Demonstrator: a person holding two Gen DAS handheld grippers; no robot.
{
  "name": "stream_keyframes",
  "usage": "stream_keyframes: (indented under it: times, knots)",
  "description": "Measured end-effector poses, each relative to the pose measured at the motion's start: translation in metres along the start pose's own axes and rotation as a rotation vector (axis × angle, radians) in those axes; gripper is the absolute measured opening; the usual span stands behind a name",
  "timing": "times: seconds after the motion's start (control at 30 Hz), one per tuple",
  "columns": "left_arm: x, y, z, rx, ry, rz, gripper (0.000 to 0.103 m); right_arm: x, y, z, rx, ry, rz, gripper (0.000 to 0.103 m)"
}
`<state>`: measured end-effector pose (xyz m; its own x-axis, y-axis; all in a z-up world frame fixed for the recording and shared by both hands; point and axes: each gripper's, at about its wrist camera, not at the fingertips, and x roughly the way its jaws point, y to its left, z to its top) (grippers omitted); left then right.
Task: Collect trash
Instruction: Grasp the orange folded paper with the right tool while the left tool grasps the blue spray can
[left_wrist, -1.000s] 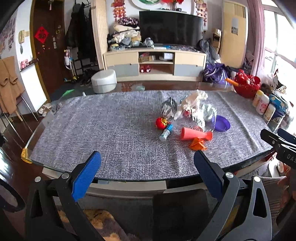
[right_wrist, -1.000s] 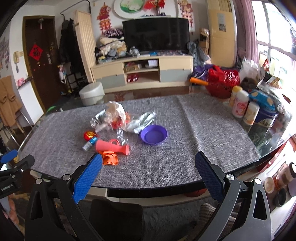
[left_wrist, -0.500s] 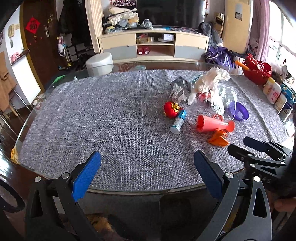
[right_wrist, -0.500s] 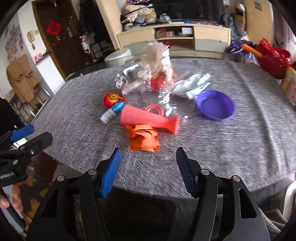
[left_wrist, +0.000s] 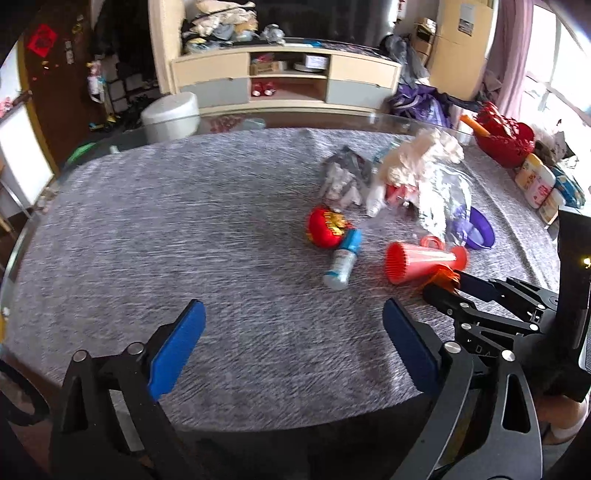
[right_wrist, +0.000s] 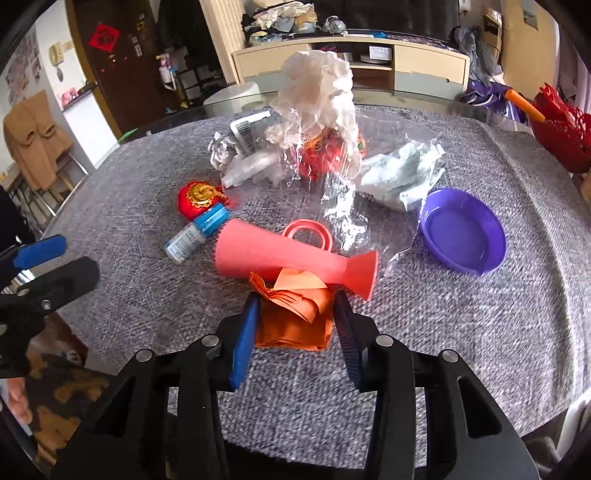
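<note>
done: nothing picked up yet | right gripper (right_wrist: 295, 325) closing around orange paper (right_wrist: 295, 317), low middle | left gripper (left_wrist: 291, 347) wide open, closing a little, holds nothing | left: plastic wrap pile (right_wrist: 317, 122) and small bottle (right_wrist: 195, 236), still on table (right_wrist: 480, 332)

The orange folded paper (left_wrist: 441, 276) is mostly hidden behind the right gripper (left_wrist: 456, 288).
</note>
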<state>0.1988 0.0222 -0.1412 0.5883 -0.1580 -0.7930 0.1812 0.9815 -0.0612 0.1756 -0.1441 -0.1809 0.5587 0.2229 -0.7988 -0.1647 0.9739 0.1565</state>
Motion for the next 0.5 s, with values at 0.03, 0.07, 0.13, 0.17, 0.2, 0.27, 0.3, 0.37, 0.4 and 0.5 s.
stream_keyframes:
  times: [0.03, 0.07, 0.13, 0.17, 0.2, 0.27, 0.3, 0.37, 0.4, 0.5]
  knots:
    - [0.005, -0.002, 0.002, 0.0, 0.006, -0.022, 0.086, -0.001, -0.002, 0.0, 0.001, 0.0, 0.006, 0.036]
    - [0.009, -0.004, 0.003, 0.0, 0.009, -0.033, 0.082, 0.0, -0.006, 0.003, 0.001, 0.003, 0.009, 0.036]
    - [0.019, -0.005, 0.006, 0.003, 0.016, -0.052, 0.074, -0.003, -0.009, 0.003, 0.004, 0.003, 0.016, 0.036]
    - [0.024, -0.008, 0.008, 0.01, 0.023, -0.055, 0.069, -0.004, -0.011, 0.003, 0.002, 0.002, 0.012, 0.036]
    - [0.029, -0.01, 0.009, 0.02, 0.03, -0.057, 0.065, -0.005, -0.013, 0.003, 0.003, 0.001, 0.014, 0.036]
    - [0.039, -0.015, 0.01, 0.044, 0.042, -0.063, 0.058, -0.009, -0.017, 0.002, 0.012, 0.0, 0.028, 0.036]
    - [0.042, -0.017, 0.012, 0.052, 0.046, -0.064, 0.055, -0.011, -0.019, 0.001, 0.013, -0.002, 0.03, 0.036]
    - [0.051, -0.021, 0.013, 0.07, 0.056, -0.071, 0.051, -0.014, -0.022, 0.0, 0.017, -0.006, 0.039, 0.036]
    - [0.054, -0.022, 0.013, 0.073, 0.06, -0.073, 0.051, -0.014, -0.022, 0.001, 0.021, -0.007, 0.044, 0.036]
    - [0.064, -0.025, 0.01, 0.081, 0.072, -0.086, 0.042, -0.016, -0.024, 0.001, 0.032, -0.009, 0.056, 0.036]
